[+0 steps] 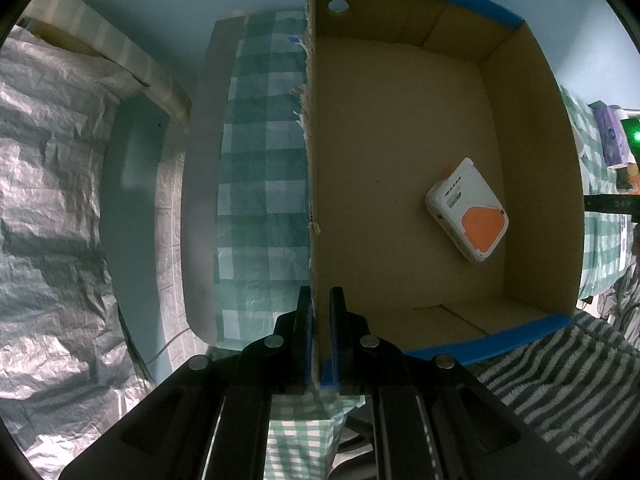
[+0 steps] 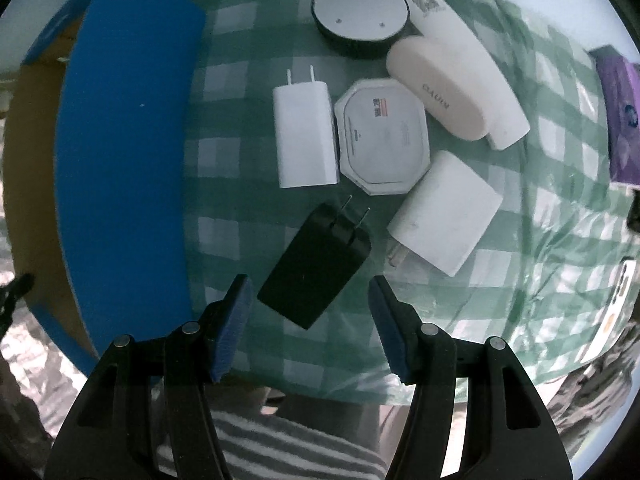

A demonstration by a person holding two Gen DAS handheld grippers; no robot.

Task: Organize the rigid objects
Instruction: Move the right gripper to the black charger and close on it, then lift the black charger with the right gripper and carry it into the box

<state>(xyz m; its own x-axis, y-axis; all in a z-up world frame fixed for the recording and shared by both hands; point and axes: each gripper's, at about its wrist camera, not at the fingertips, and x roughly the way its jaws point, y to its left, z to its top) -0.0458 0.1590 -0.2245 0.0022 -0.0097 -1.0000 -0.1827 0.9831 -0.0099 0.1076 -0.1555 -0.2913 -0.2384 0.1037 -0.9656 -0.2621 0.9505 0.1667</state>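
Our left tool [image 1: 320, 312] clamps the blue-edged brown cardboard box [image 1: 400, 140] wall, our right tool [image 2: 310, 312] gapes wide above the black plug charger [image 2: 316, 264], white-and-orange device [image 1: 466, 210] inside the box.

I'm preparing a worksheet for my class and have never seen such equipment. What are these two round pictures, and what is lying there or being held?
A person holds a tong-like tool in each hand, each carrying a wide-angle camera. The left view shows the left hand-held gripper clamped on the wall of a cardboard box, which holds a white-and-orange device. The right view shows the open right hand-held gripper above a black charger on a checked tablecloth, beside white chargers and other small items.
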